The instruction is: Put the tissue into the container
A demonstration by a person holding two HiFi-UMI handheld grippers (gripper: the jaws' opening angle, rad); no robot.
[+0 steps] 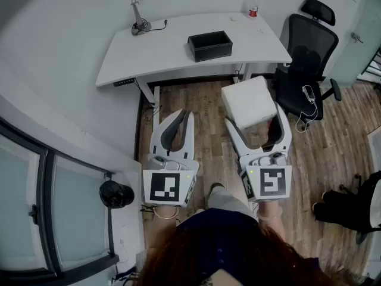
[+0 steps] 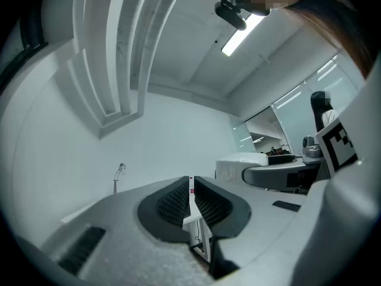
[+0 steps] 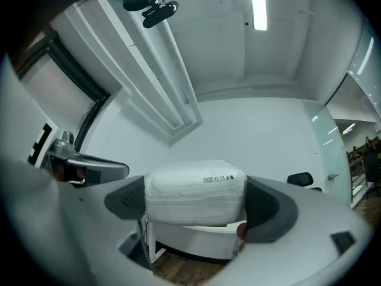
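Right hand-held gripper (image 1: 255, 119), jaws wide, clamps the tissue pack (image 1: 247, 100); container (image 1: 209, 45) on table (image 1: 149, 52) lies ahead and slightly left, well apart. Left hand-held gripper (image 1: 184, 114) closed, empty.

White tissue pack (image 1: 249, 100) gripped between right tongs (image 1: 255, 115), black open-topped container (image 1: 209, 45) upright on white desk (image 1: 166, 52), well apart

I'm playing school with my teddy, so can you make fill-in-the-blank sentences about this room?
The container on the desk is coloured ____. The right gripper grips a tissue pack coloured ____. The bottle on the desk has a cap coloured ____. The left gripper holds ____.
Missing words: black, white, red, nothing.
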